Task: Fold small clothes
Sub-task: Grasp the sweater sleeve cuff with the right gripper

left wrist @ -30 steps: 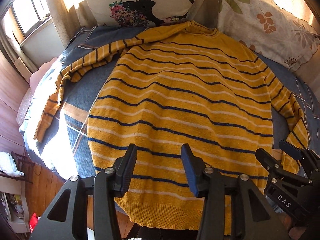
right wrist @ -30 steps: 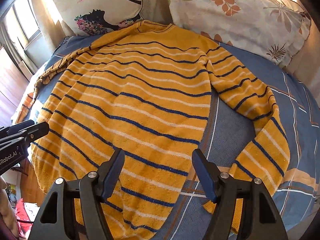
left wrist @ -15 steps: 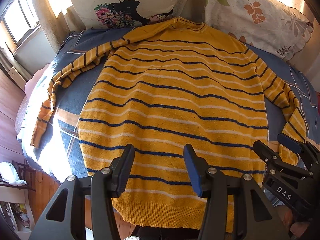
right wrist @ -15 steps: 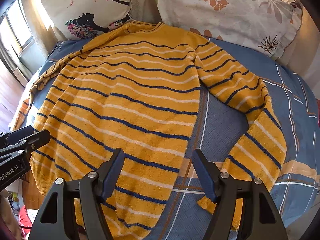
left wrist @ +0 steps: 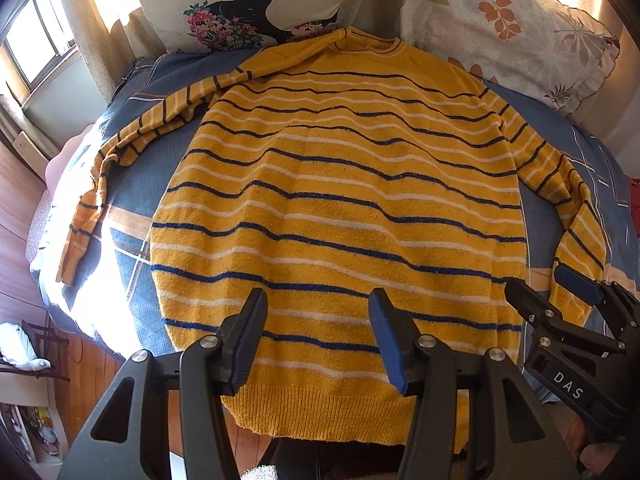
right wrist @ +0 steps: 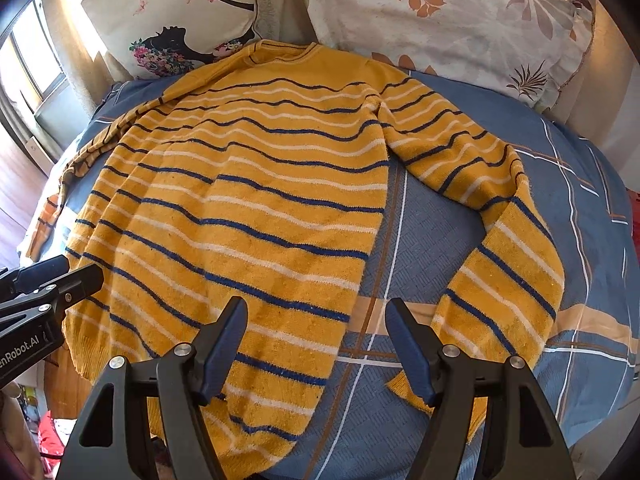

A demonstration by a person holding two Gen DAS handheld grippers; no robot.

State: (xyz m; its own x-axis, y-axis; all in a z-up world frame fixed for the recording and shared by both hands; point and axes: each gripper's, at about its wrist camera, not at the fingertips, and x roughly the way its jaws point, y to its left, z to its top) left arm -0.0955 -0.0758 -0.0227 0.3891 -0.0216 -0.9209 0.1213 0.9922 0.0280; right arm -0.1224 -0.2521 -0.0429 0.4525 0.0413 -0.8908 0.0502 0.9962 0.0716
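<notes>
A yellow sweater (left wrist: pixel 340 200) with navy and white stripes lies flat on the bed, collar toward the pillows; it also shows in the right wrist view (right wrist: pixel 248 208). Its left sleeve (left wrist: pixel 132 140) runs out toward the window side. Its right sleeve (right wrist: pixel 512 264) bends down beside the body. My left gripper (left wrist: pixel 316 320) is open and empty above the hem (left wrist: pixel 344 412). My right gripper (right wrist: pixel 316 332) is open and empty above the gap between the sweater's body and the right sleeve. Each gripper shows at the edge of the other's view.
The bed has a blue plaid cover (right wrist: pixel 420 240). A printed pillow (left wrist: pixel 240 4) and a leaf-pattern pillow (right wrist: pixel 460 20) lean at the head. A window (left wrist: pixel 36 48) and wooden floor (left wrist: pixel 24 280) lie to the left of the bed's near edge.
Both grippers have drawn back and up a little from the sweater, so more of the hem and both sleeves show. Both stay open and the sweater has not moved.
</notes>
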